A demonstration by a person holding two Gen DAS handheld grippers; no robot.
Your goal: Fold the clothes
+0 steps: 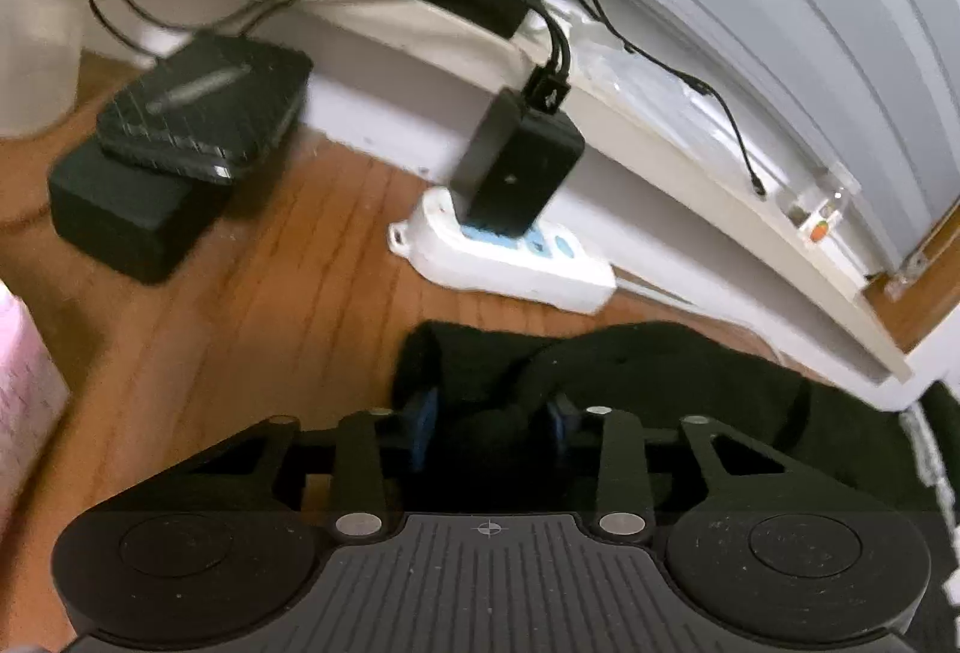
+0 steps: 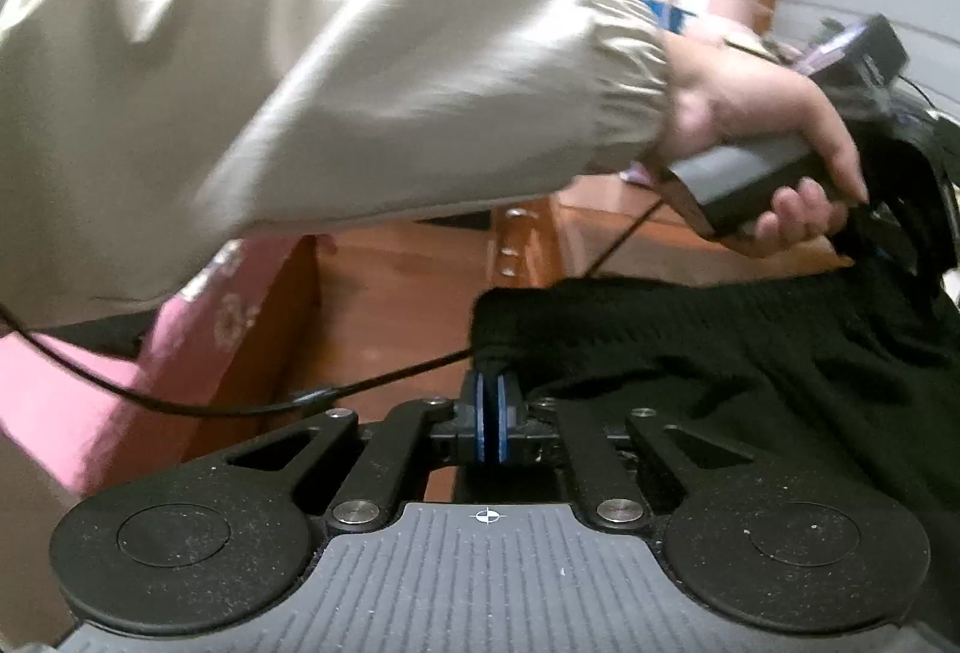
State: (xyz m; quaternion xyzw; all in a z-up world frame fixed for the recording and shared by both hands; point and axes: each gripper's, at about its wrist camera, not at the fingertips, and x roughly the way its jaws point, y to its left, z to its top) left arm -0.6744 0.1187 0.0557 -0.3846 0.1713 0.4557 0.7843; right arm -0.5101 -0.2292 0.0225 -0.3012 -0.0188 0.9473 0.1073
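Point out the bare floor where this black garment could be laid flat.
Bare wood floor lies between the stacked black boxes, the white power strip and the black garment. By the wall it is crowded with cables, an adapter and the strip.

My right gripper: blue pads pressed together, pinching black fabric. My left gripper: jaws partly apart, fabric bunched between them. Left hand wraps its handle, beige sleeve reaching across.
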